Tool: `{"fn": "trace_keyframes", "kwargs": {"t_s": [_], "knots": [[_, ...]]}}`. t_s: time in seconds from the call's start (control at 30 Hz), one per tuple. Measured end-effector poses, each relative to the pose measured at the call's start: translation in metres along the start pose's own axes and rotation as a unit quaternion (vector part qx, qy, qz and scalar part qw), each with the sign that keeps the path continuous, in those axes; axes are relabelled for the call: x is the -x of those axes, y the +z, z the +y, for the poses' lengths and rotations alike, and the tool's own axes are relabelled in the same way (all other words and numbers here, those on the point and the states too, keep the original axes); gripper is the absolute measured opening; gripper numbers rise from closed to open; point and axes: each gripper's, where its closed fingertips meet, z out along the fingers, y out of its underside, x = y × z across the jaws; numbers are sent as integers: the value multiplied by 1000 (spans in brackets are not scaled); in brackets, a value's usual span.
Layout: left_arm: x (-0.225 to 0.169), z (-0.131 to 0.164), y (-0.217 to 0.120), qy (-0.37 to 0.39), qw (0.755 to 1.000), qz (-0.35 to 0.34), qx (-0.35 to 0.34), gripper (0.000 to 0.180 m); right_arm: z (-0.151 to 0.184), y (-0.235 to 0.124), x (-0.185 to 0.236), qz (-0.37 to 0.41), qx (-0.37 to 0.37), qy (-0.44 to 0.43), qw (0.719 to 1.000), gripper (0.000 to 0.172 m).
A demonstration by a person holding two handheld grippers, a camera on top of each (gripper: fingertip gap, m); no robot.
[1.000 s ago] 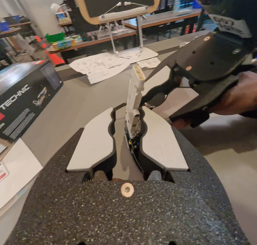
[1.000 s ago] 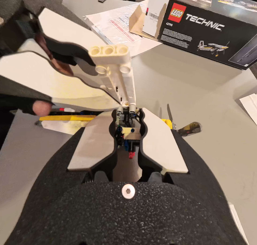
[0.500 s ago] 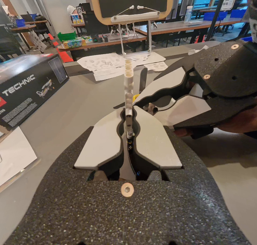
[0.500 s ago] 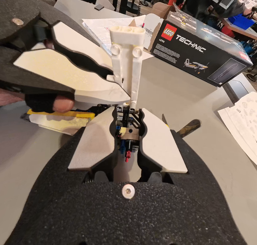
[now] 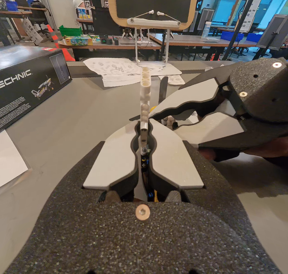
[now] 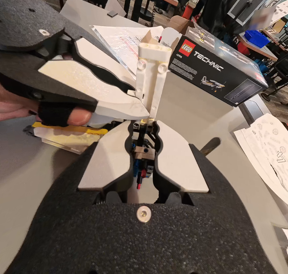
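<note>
Two hand-held grippers on one toy-brick model: left hand-held gripper [image 5: 144,127] clamped on upright white plastic beam frame [image 6: 152,81]; right hand-held gripper [image 6: 143,124] clamped on dark pinned chassis [image 6: 144,154] beneath. Risk: opposed twisting, pins popping apart.

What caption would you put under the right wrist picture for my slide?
Two handheld grippers meet on a toy-brick model: the right gripper grips its dark frame, the left gripper pinches its upright white beams.
</note>
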Motion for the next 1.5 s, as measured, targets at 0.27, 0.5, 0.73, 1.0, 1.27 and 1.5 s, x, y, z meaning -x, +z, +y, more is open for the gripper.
{"fn": "trace_keyframes", "kwargs": {"t_s": [0.27, 0.5, 0.73, 1.0, 1.27, 1.5], "knots": [[-1, 1, -2, 7, 1000, -7, -1, 10, 0, -3, 2, 8, -19, -4, 1000, 24], [-3, 1, -4, 4, 1000, 26, 0, 10, -1, -8, 6, 13, -29, -21, 999, 23], [66, -3, -18, -74, 995, -60, -30, 10, 7, -27, -6, 55, -35, -54, 996, 0], [28, -2, -2, -35, 999, 22, -14, 10, -5, -33, -17, 70, -61, -10, 996, 7], [-5, -5, 0, 85, 996, 38, -16, 9, 2, -22, -11, 53, 3, -35, 998, 22], [-18, -5, -3, 127, 989, 68, -22, 9, 4, -20, 1, -1, 15, -61, 998, 22]]}}
